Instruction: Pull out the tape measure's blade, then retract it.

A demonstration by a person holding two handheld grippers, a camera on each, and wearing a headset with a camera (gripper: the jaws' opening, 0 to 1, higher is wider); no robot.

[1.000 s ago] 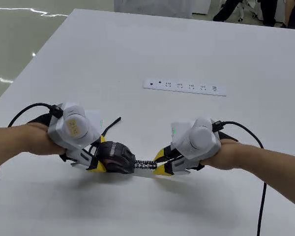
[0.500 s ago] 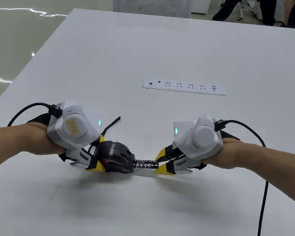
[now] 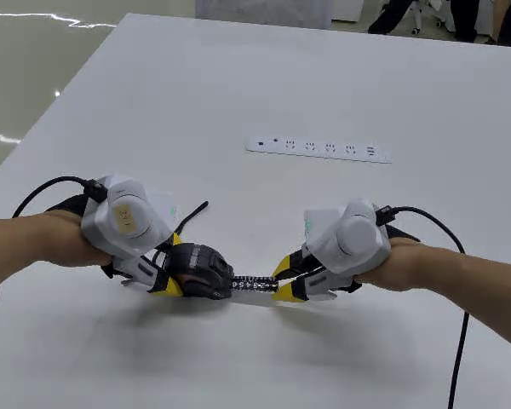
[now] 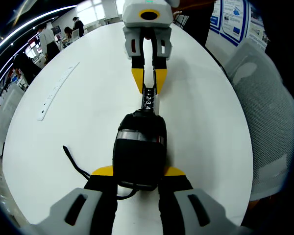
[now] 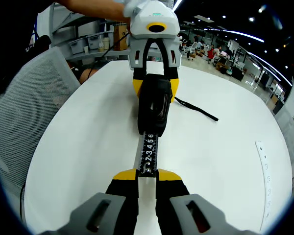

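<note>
1. My left tongs (image 4: pixel 138 172) and right tongs (image 5: pixel 147 175) have white casings and yellow tips.
2. Between my left tongs' tips, the tape measure (image 4: pixel 139 147) is black with a glossy grey panel.
3. The blade (image 5: pixel 148 152) reaching my right tongs is black with white numerals.
4. The strap (image 5: pixel 196 110) beside my left tongs is black.
5. The worktop (image 3: pixel 238 77) under both tongs is plain white.
6. The power strip (image 3: pixel 318 149) beyond the tongs is white with small dark marks.
</note>
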